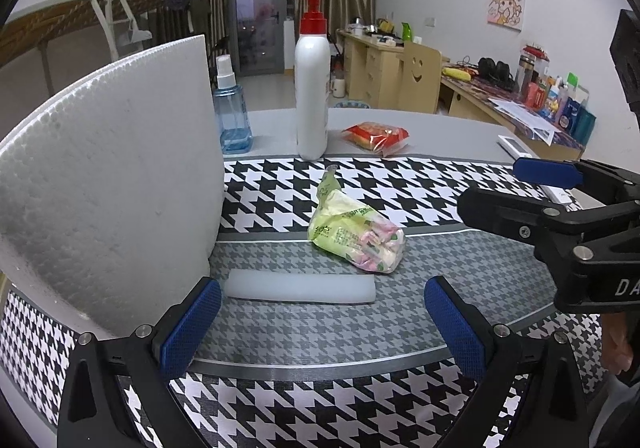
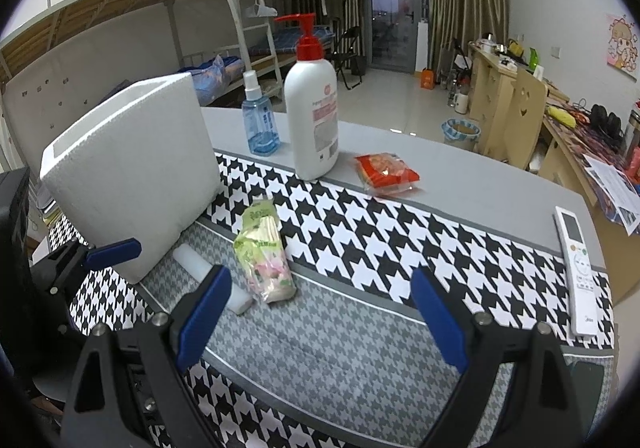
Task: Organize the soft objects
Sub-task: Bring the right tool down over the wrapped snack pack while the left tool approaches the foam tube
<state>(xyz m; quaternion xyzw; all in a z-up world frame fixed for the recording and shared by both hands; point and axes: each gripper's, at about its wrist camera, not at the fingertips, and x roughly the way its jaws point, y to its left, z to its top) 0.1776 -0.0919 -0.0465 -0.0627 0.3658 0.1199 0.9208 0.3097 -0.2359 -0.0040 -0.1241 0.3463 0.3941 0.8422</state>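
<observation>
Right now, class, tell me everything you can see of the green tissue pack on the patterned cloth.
The green tissue pack is a soft, crinkled plastic wrapper, pale green with printed lettering and pink flower marks, holding small folded packets. It lies on its side on the houndstooth cloth, its twisted end toward the pump bottle. The white foam bar lies close beside it; contact is unclear. Neither hand-held gripper touches it.

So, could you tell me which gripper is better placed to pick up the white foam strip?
Probably the left gripper: open, with the foam strip lying just ahead between its fingers.
</observation>
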